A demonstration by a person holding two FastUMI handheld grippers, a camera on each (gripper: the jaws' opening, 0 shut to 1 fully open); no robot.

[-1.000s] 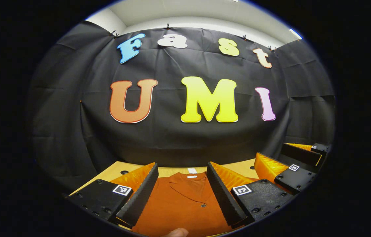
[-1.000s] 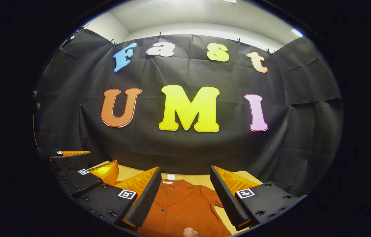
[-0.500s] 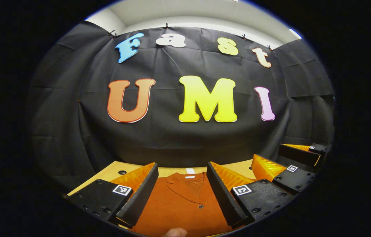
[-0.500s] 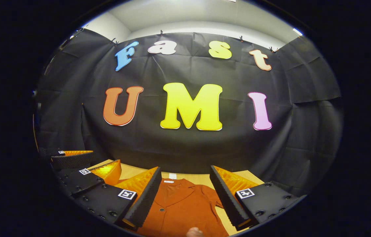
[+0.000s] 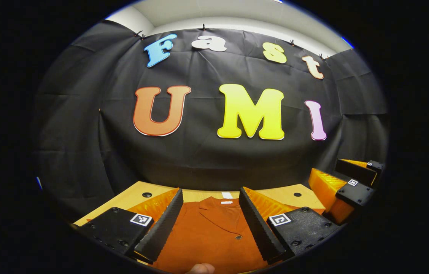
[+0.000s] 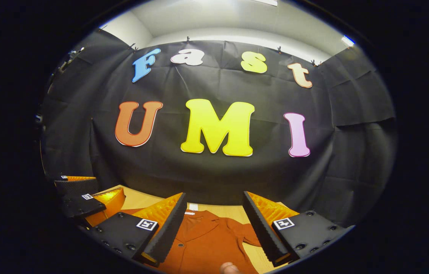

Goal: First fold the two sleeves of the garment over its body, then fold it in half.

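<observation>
A rust-orange garment [image 5: 207, 232] with a collar, a white neck label and a dark button lies flat on the wooden table [image 5: 131, 198]. My left gripper [image 5: 210, 192] hovers over its chest, open, with nothing between the fingers. In the right gripper view the garment [image 6: 203, 243] lies below, one short sleeve [image 6: 247, 236] spread out to the right. My right gripper [image 6: 214, 195] is open above it and holds nothing. The right gripper [image 5: 339, 176] also shows at the far right of the left gripper view. The left gripper [image 6: 85, 196] shows at the far left of the right gripper view.
The black cloth wall [image 5: 207, 160] stands close behind the table's far edge. Two small round holes [image 5: 146, 194] sit in the tabletop near the back. A fingertip [image 5: 199, 268] pokes in at the bottom edge.
The two grippers have drifted a little apart: each sits farther toward the edge of the other's view. A bit more tabletop shows. Both stay open, and the garment lies as before.
</observation>
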